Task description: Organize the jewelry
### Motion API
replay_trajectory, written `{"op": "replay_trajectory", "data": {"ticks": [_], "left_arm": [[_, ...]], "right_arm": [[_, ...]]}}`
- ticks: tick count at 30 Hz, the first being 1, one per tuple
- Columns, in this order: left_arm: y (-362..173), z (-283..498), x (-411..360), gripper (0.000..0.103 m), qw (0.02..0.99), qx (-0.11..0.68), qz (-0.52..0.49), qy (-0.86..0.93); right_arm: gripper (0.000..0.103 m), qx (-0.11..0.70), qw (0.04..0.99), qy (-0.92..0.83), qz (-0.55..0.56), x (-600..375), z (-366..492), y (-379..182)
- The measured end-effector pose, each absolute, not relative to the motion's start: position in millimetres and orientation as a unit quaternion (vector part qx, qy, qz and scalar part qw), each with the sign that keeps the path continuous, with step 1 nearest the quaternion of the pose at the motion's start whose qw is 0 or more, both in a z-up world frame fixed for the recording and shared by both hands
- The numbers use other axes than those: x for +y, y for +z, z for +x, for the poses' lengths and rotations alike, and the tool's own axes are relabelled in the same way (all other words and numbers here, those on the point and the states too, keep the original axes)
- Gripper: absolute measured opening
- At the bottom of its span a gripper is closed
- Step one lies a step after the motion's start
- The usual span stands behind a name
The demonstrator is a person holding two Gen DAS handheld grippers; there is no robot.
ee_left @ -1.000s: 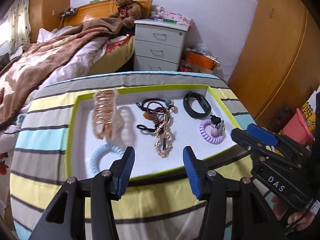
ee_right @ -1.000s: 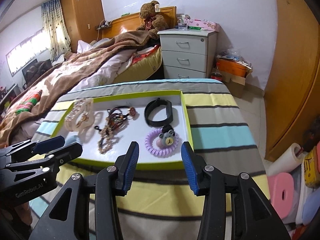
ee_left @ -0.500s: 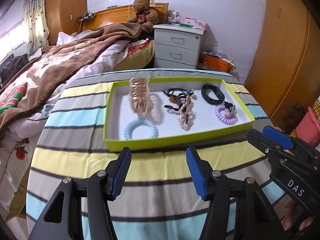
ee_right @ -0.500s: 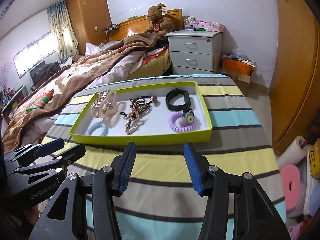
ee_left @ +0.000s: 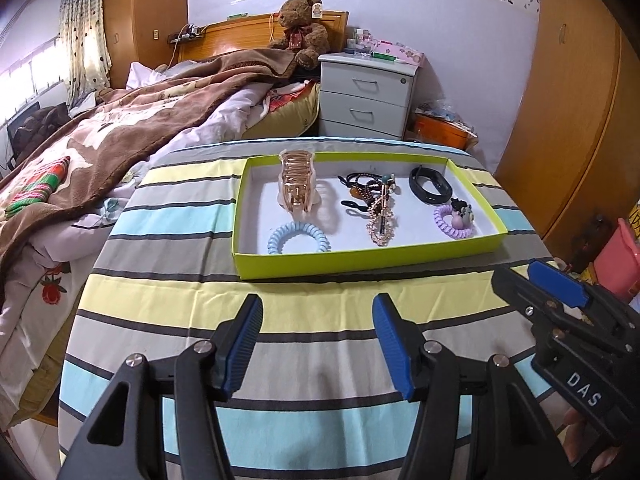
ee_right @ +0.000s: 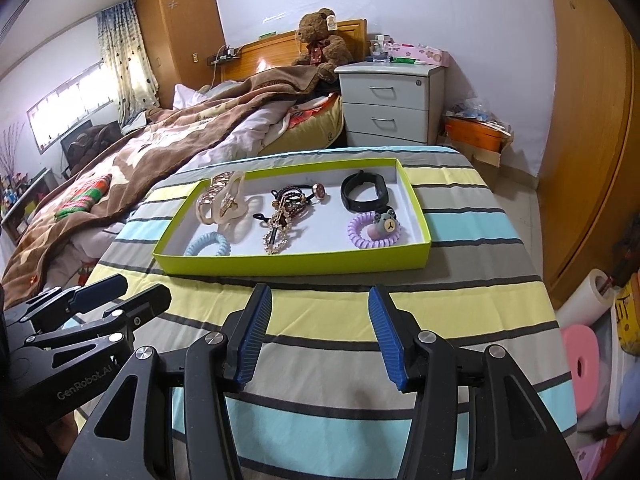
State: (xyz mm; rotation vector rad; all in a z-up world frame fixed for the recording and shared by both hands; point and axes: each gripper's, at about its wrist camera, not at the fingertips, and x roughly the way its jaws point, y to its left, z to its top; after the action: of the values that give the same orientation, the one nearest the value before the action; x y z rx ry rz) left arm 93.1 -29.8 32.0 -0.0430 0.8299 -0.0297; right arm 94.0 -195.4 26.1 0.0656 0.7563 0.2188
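left gripper: jaws apart, nothing between the blue pads, above the striped cloth short of the tray.
right gripper: jaws apart, empty, beside the left one.
tray: green-walled, white floor, on the cloth.
tray contents: gold hair claw at left, blue coil tie in front of it, bead bracelets centre, black band and purple coil tie at right.

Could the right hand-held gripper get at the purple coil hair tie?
Probably yes: the right hand-held gripper is open and empty, and the purple coil hair tie lies uncovered near the tray's low front wall.
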Motion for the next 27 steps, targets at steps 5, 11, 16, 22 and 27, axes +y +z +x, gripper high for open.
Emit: {"op": "replay_trajectory", "data": {"ticks": [5, 11, 16, 22, 27], "left_arm": [[33.0, 90.9, -28.8, 0.059, 0.915, 0.403, -0.02, -0.009], [33.7, 90.0, -27.5, 0.059, 0.913, 0.406, -0.03, -0.012], [31.4, 91.0, -31.6, 0.059, 0.911, 0.411, -0.022, -0.007], [29.8, 91.3, -28.8, 0.059, 0.91, 0.414, -0.036, -0.009], [29.5, 91.4, -28.1, 0.059, 0.909, 0.414, -0.038, -0.008]], "right_arm": [[0.051, 0.37, 0.922, 0.108, 0.03, -191.8, 90.5, 25.9], [0.051, 0.37, 0.922, 0.106, 0.034, -192.8, 90.0, 28.0], [0.051, 0.369, 0.923, 0.105, 0.034, -193.8, 90.8, 28.5], [0.051, 0.371, 0.922, 0.102, 0.037, -196.4, 90.8, 28.7], [0.051, 0.37, 0.923, 0.103, 0.035, -197.3, 91.2, 29.0]]}}
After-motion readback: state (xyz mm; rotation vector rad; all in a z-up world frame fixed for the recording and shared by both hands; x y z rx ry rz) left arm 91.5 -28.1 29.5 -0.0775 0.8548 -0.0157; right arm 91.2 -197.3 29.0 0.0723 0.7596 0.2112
